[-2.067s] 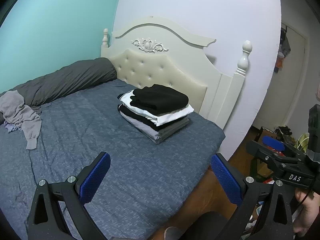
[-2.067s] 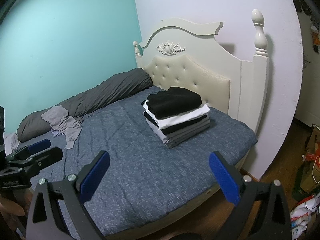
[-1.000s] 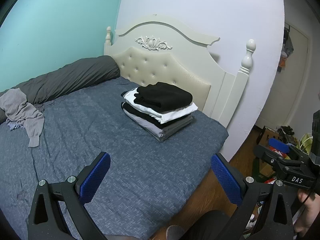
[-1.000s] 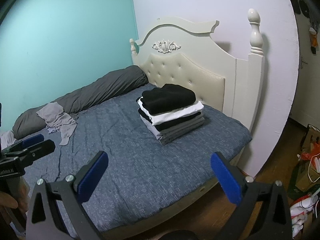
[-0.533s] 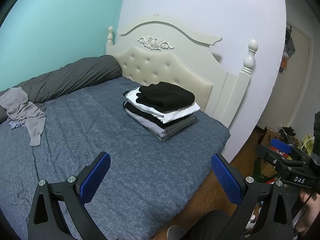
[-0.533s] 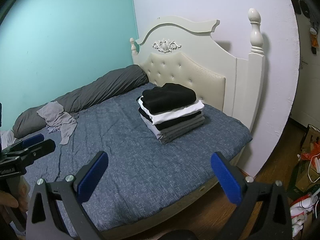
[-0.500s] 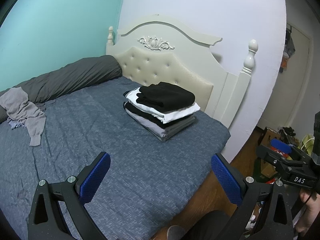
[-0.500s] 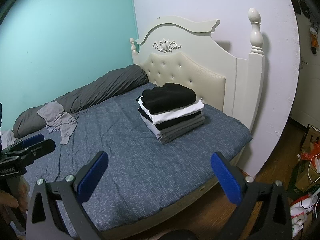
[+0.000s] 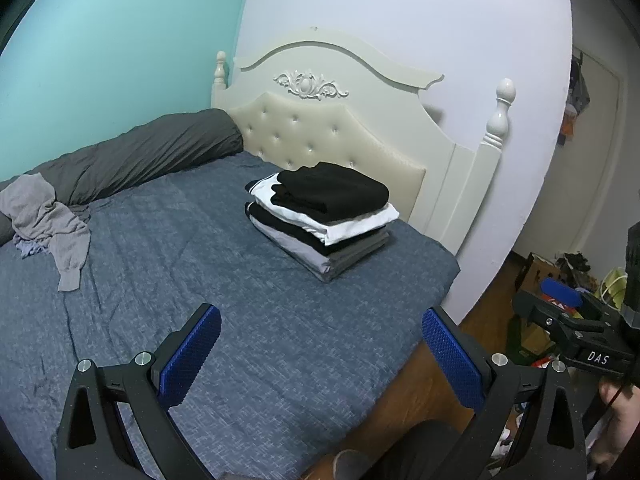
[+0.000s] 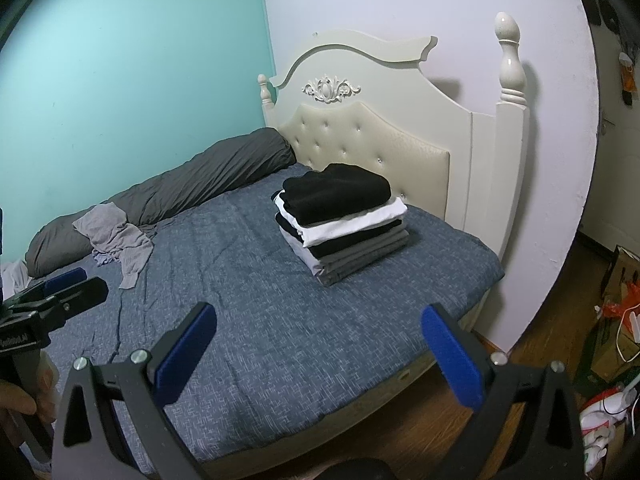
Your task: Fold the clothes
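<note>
A stack of folded clothes [image 9: 324, 216] [image 10: 344, 220], black on top with white, black and grey layers below, rests on the blue bed [image 9: 200, 280] [image 10: 260, 312] near the headboard. A crumpled grey garment [image 9: 48, 224] [image 10: 116, 240] lies unfolded at the far left by the wall. My left gripper [image 9: 320, 348] hangs open over the bed's near edge, holding nothing. My right gripper [image 10: 318, 346] is open too, above the bed's near right corner, nothing between its blue pads. Each gripper shows at the edge of the other's view.
A long dark grey rolled duvet [image 9: 140, 160] [image 10: 180, 188] lies along the teal wall. The cream padded headboard [image 9: 340, 136] [image 10: 380, 148] stands behind the stack. Wooden floor [image 10: 560, 312] with boxes and clutter [image 9: 560, 276] [image 10: 616, 320] is to the right.
Both views have drifted slightly over the last two seconds, the stack shifting a little in frame. Both grippers stayed open and nothing on the bed moved.
</note>
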Demonstrator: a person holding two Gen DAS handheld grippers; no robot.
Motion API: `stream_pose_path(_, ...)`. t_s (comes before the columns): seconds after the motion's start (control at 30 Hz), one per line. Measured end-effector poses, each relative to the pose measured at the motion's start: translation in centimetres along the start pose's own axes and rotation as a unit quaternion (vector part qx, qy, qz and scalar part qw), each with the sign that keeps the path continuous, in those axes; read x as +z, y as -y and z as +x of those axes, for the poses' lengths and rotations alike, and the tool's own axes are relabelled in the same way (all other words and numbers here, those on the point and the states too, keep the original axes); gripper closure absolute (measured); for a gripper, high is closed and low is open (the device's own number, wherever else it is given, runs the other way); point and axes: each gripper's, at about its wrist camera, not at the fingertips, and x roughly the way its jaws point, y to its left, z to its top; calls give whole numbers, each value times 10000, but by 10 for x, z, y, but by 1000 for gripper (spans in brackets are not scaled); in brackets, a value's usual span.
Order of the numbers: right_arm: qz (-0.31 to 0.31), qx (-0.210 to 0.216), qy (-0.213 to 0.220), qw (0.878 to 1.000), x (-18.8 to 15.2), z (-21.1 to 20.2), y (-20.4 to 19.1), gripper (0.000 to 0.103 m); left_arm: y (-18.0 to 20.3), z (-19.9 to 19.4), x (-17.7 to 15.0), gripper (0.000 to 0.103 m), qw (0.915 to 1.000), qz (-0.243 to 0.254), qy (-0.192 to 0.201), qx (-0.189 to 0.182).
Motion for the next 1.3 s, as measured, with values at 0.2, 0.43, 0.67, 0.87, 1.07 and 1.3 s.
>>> stream_pose_path(0.2, -11, 11, -12, 10000, -1, 1, 1, 0, -1, 2, 0, 1, 10000, 2, -31, 48)
stream_pose_path(0.43, 5, 7, -26, 10000, -1, 2, 1, 0, -2, 2, -2, 1, 9999, -15, -26, 118)
stream_pose_path(0.67, 13, 5, -49, 10000, -3, 2, 1, 0, -2, 1, -3, 1, 9999, -7, 0, 118)
stream_pose_path(0.87, 18, 6, -55, 10000, -3, 3, 2, 0, -1, 2, -3, 1, 9999, -9, 8, 111)
stream_pose_path(1.07, 30, 0, -55, 10000, -3, 3, 2, 0, -2, 3, -2, 0, 9999, -54, -42, 131)
stream_pose_path(1.3, 42, 4, -74, 10000, -2, 4, 3, 0, 0, 5, -3, 1, 9999, -25, -52, 87)
